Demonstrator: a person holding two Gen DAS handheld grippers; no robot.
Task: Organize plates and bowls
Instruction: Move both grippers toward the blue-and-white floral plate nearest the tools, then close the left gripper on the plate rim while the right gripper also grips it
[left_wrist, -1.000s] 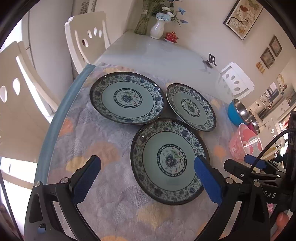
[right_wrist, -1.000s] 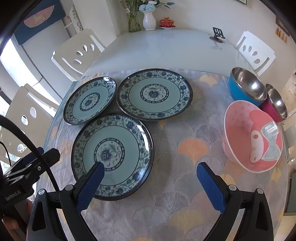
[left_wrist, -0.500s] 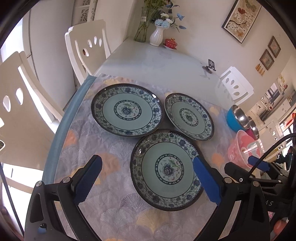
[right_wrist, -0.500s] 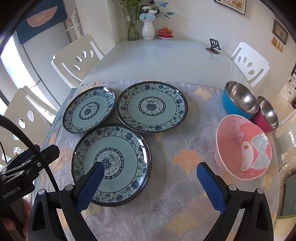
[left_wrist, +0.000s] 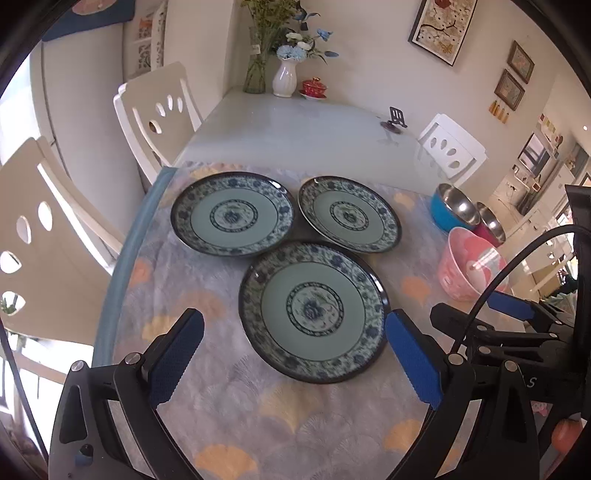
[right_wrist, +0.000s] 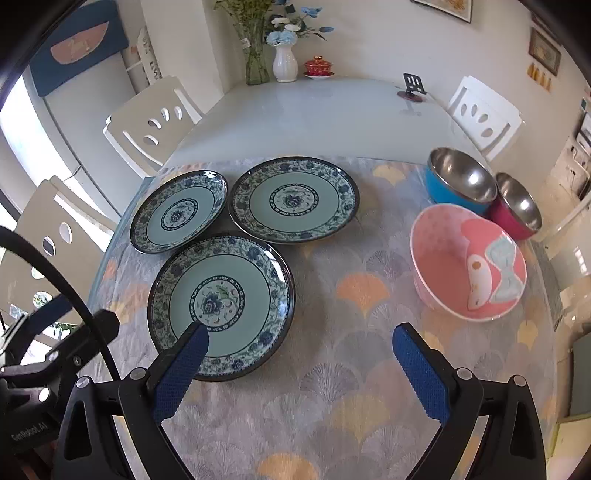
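Nothing stacked yet: left gripper (left_wrist: 293, 349) and right gripper (right_wrist: 301, 363) both spread wide, empty, above nearest blue-patterned round ceramic plate (right_wrist: 221, 303); next, probably pinch its rim.

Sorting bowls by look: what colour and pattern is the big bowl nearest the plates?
Pink bowl with a cartoon character inside, clearest in the right wrist view.

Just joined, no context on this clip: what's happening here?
A person holds a two-finger tool in each hand above a dining table; both the left tool and right tool are open and holding nothing. Three blue-patterned plates lie separately on the patterned cloth: the nearest plate and two behind it. To the right sit a pink bowl, a blue bowl and a red bowl. Nothing is stacked yet.
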